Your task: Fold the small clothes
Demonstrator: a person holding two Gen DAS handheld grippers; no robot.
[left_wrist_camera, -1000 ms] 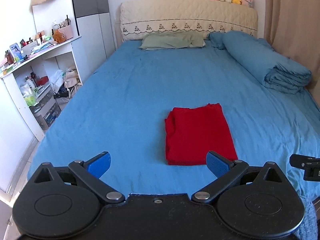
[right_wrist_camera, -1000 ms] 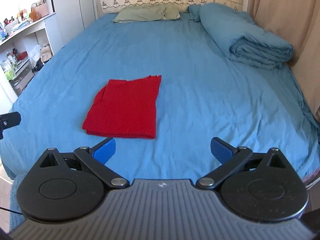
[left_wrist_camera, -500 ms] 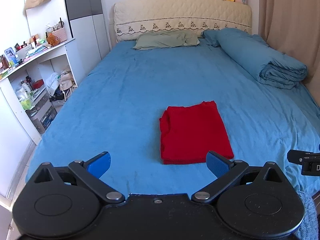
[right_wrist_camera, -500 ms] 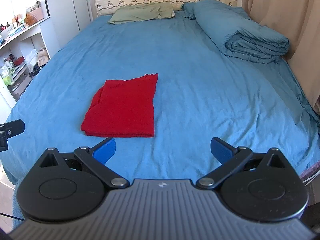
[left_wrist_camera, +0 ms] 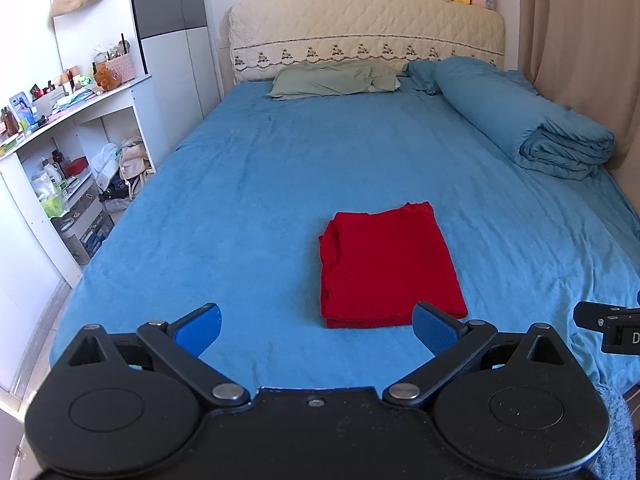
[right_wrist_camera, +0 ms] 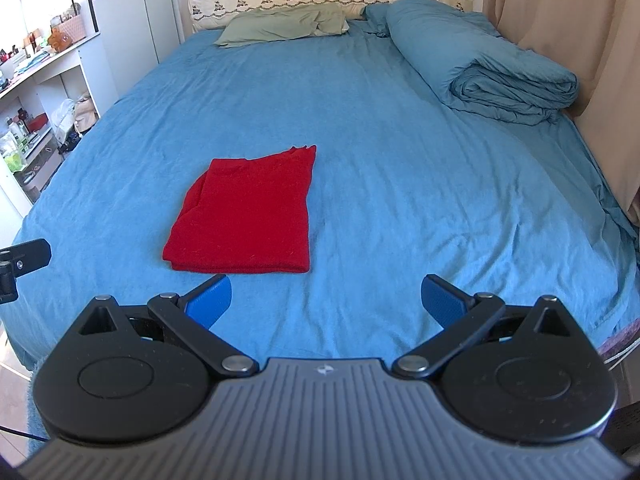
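Here, red garment [left_wrist_camera: 386,266] folded on bed [left_wrist_camera: 256,208]; left gripper [left_wrist_camera: 316,327], right gripper [right_wrist_camera: 325,299] fingers apart, empty; no legible writing.

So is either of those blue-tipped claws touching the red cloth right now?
Apart. In the right wrist view, blue sheet shows between the right gripper and the red cloth. The left gripper also sits short of it, open.
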